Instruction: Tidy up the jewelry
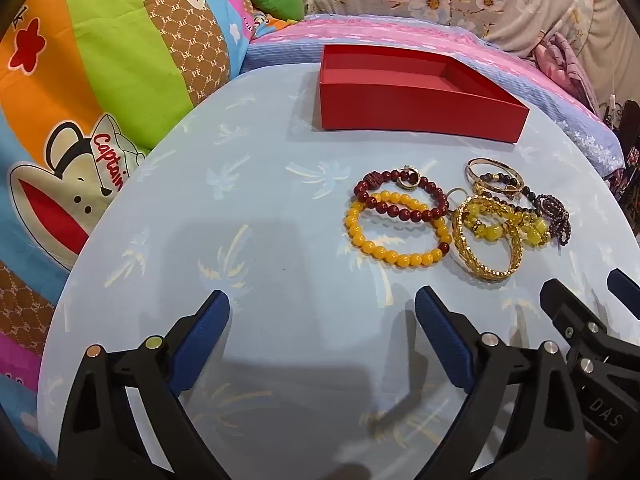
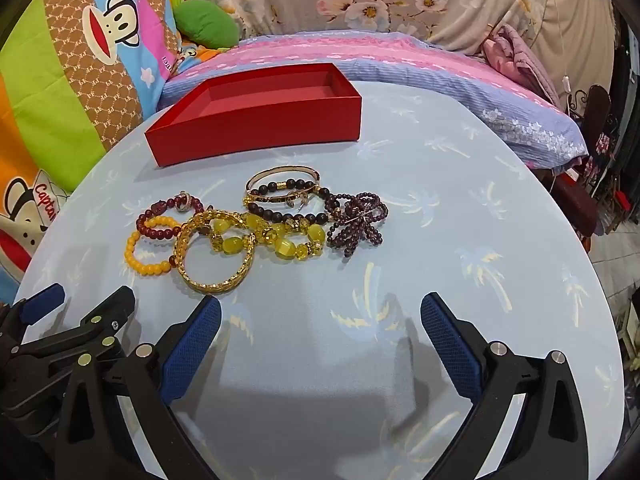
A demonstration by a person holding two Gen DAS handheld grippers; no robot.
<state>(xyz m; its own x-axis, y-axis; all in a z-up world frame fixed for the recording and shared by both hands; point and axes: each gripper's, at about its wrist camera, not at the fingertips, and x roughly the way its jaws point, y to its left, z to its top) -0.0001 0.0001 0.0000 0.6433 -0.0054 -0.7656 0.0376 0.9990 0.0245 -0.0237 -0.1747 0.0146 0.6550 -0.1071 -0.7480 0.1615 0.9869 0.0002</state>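
Observation:
A heap of bracelets lies on a round light-blue table [image 1: 280, 280]: an orange bead bracelet [image 1: 394, 258], a dark red bead bracelet [image 1: 430, 194], a gold bangle [image 1: 486, 270], yellow stone beads [image 2: 298, 246], a thin gold bangle [image 2: 280, 174] and a purple bead bow [image 2: 360, 220]. An empty red box [image 1: 416, 108] stands behind them, also in the right wrist view [image 2: 256, 136]. My left gripper [image 1: 322, 304] is open and empty, in front of and left of the heap. My right gripper [image 2: 320, 308] is open and empty, in front of and right of the heap.
The table [image 2: 480, 200] stands against a bed with a pink and blue blanket [image 2: 360, 52]. A bright cartoon-print cushion [image 1: 100, 80] lies to the left and a green pillow [image 2: 206, 24] behind. Dark furniture [image 2: 588, 200] stands off the table's right edge.

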